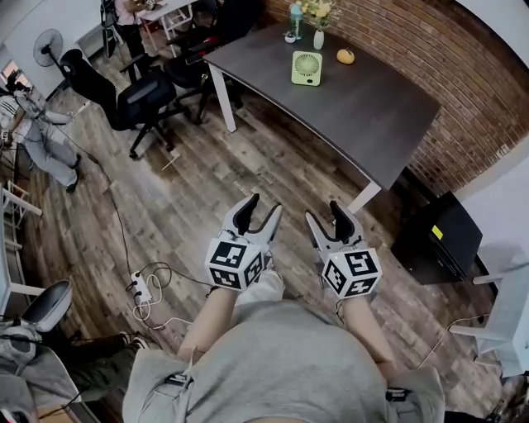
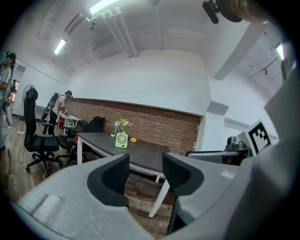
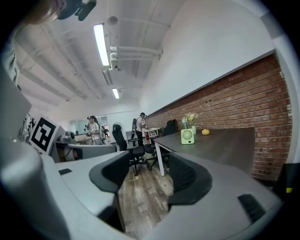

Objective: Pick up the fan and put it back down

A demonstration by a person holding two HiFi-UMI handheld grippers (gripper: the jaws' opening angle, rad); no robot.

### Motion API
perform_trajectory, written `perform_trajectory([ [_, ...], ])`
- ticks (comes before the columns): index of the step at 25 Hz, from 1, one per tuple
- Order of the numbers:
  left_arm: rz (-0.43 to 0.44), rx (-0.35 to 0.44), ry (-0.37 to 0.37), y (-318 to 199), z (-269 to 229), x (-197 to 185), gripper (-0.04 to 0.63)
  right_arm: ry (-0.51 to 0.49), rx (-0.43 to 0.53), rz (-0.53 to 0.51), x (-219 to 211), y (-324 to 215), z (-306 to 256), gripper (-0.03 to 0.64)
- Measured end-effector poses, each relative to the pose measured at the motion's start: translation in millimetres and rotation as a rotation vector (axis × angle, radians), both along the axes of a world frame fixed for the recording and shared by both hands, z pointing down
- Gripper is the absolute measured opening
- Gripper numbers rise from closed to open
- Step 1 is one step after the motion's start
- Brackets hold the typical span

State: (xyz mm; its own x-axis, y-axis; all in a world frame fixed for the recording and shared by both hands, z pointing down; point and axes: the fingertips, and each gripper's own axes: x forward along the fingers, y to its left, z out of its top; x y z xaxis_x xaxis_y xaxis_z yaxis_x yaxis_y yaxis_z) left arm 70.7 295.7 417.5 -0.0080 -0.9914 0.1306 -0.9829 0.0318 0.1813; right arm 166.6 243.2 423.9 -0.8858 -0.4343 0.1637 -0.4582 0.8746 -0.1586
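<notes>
- Jaws of the left gripper [image 1: 262, 208] are held apart, and nothing is gripped between them; only floor and the far table are seen through the gap.
- Jaws of the right gripper [image 1: 325, 211] are held apart too, and nothing is gripped there either.
- Both grippers are held side by side in front of the person's body, over the wooden floor [image 1: 207, 190], and are pointed toward the table.
- The fan [image 1: 307, 68] is small and light green. It is stood upright on the dark grey tabletop [image 1: 372, 116], well apart from both grippers.
- The fan is found near the far end of the tabletop, close to the brick wall [image 1: 413, 41].
- A small yellow round thing [image 1: 345, 56] is set near the fan, on the wall side.
- A vase with flowers [image 1: 318, 37] and a blue-green bottle [image 1: 296, 16] are placed just behind the fan.
- A black office chair [image 1: 136, 99] is parked on the floor at the left of the table.
- A white power strip [image 1: 140, 287] with cables is laid on the floor, near the person's left side.
- A black box [image 1: 438, 240] is stood on the floor by the wall, at the right.
</notes>
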Motion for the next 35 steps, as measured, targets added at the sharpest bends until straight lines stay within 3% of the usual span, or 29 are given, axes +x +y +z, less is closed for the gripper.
perform_trajectory([
  [20, 0.062, -0.008, -0.004, -141, -14, -164, 0.209, -0.022, -0.004, 0.042, -159, -141, -19, 0.265],
  [35, 0.087, -0.013, 0.018, -206, -6, -225, 0.215, -0.021, -0.011, 0.072, -216, -204, -14, 0.272],
])
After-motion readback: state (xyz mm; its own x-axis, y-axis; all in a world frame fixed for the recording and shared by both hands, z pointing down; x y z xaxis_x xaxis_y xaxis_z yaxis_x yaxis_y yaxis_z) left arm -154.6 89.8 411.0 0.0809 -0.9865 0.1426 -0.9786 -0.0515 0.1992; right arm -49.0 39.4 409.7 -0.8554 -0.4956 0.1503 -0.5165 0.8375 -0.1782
